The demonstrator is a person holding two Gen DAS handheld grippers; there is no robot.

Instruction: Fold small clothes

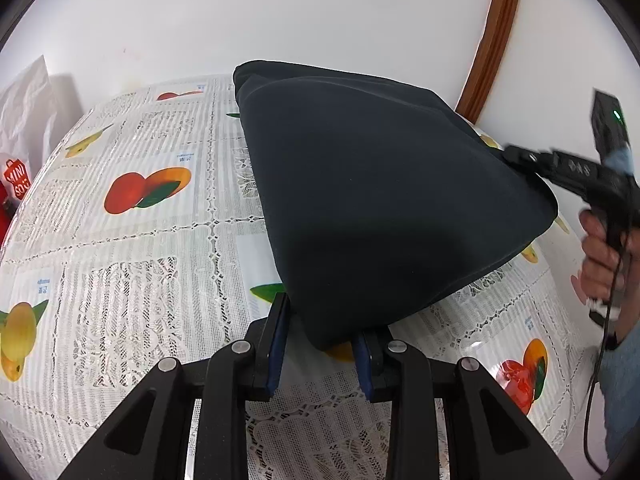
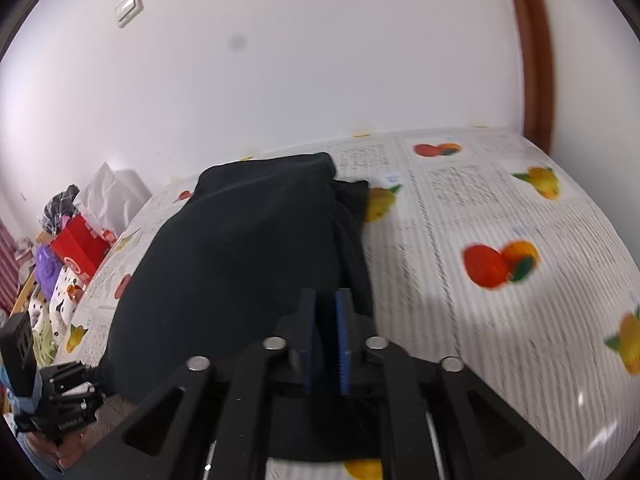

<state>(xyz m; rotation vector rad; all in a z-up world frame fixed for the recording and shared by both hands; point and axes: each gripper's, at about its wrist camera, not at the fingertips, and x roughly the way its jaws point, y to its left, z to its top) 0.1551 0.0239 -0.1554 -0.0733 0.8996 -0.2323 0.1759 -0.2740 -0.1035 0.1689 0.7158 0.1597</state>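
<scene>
A dark navy garment point(image 1: 380, 200) lies in a folded heap on the table's fruit-print cloth point(image 1: 140, 240). Its near corner rests between the blue pads of my left gripper point(image 1: 326, 320), which stand well apart and do not press on it, so that gripper is open. My right gripper point(image 1: 510, 154) comes in from the right, held by a hand, with its tip at the garment's far right edge. In the right wrist view the right gripper point(image 2: 326, 294) hovers over the garment point(image 2: 240, 248) with a narrow gap between its pads and nothing visibly clamped.
A white paper bag point(image 1: 28, 112) and a red bag point(image 1: 16, 184) stand at the table's far left. A red box point(image 2: 80, 248) and piled clothes point(image 2: 48, 320) lie beyond the left edge. The wall and a wooden door frame point(image 1: 496, 36) bound the back.
</scene>
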